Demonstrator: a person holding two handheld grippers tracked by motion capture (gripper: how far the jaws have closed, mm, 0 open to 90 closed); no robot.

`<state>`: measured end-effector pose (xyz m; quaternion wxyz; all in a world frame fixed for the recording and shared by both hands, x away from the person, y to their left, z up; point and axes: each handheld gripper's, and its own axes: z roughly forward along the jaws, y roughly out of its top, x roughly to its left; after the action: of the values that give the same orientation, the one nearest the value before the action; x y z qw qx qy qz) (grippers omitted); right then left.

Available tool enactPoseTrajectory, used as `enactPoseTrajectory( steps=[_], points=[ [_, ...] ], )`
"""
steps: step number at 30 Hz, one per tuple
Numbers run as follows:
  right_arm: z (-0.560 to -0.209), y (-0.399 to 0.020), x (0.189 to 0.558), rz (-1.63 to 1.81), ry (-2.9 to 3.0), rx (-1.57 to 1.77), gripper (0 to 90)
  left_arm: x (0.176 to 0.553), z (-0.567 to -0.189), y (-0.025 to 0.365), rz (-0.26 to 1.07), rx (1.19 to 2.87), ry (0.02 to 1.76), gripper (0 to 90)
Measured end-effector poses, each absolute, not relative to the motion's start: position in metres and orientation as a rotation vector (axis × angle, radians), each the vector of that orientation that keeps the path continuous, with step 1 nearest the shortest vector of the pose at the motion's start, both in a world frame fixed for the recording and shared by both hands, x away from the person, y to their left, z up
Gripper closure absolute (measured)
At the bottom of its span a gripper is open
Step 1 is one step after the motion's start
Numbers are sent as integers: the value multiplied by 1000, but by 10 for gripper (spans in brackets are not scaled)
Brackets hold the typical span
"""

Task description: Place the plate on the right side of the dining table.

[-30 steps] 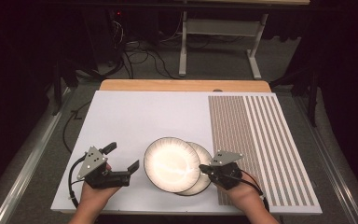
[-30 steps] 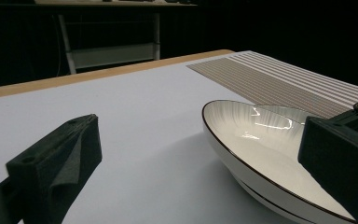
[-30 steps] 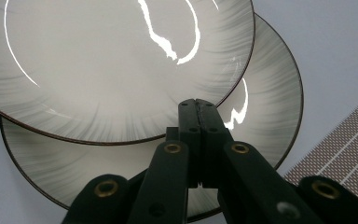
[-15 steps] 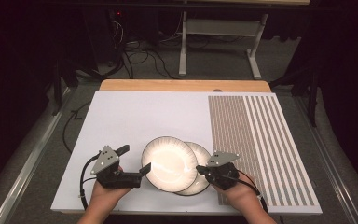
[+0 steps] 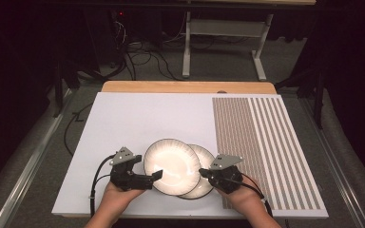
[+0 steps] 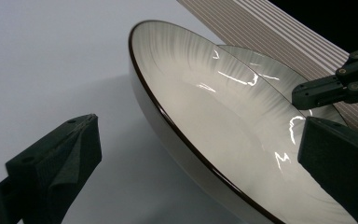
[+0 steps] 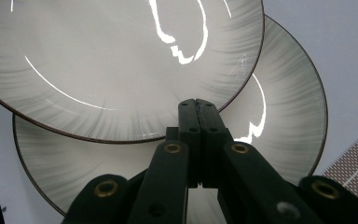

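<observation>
Left tool [image 5: 156, 175] stands wide open at the lower left of the high view, its jaws either side of the near rim of the top plate [image 5: 172, 166]; in the left gripper view one pad [image 6: 60, 163] sits outside the rim and the other above the bowl, neither pressing. Right tool [image 5: 202, 173], lower middle, has its jaws pressed together with nothing between them, its tip resting on the bottom plate [image 5: 204, 175] by the top plate's edge. Both plates overlap on the white desk [image 5: 138, 118], the top one tilted, left of the striped mat [image 5: 261, 142].
</observation>
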<state>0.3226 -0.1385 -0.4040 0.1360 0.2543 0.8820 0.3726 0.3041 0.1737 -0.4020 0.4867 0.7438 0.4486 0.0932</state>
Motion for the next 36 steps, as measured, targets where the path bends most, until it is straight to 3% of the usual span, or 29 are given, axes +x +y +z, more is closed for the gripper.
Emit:
enactPoseTrajectory(
  steps=[10, 22, 25, 29, 36],
  points=[
    [-404, -139, 322, 1079, 2549, 735, 900, 309, -408, 167, 91, 1843, 1123, 28],
    [-404, -139, 323, 1072, 2546, 729, 900, 311, -409, 164, 25, 1835, 1146, 322],
    [-404, -139, 322, 1068, 2546, 735, 900, 311, -409, 164, 30, 1835, 1154, 347],
    [-404, -139, 322, 1069, 2546, 734, 900, 311, -408, 167, 32, 1827, 1187, 448],
    [-404, -139, 322, 1071, 2545, 736, 900, 313, -407, 170, -11, 1791, 1241, 506]
  ],
)
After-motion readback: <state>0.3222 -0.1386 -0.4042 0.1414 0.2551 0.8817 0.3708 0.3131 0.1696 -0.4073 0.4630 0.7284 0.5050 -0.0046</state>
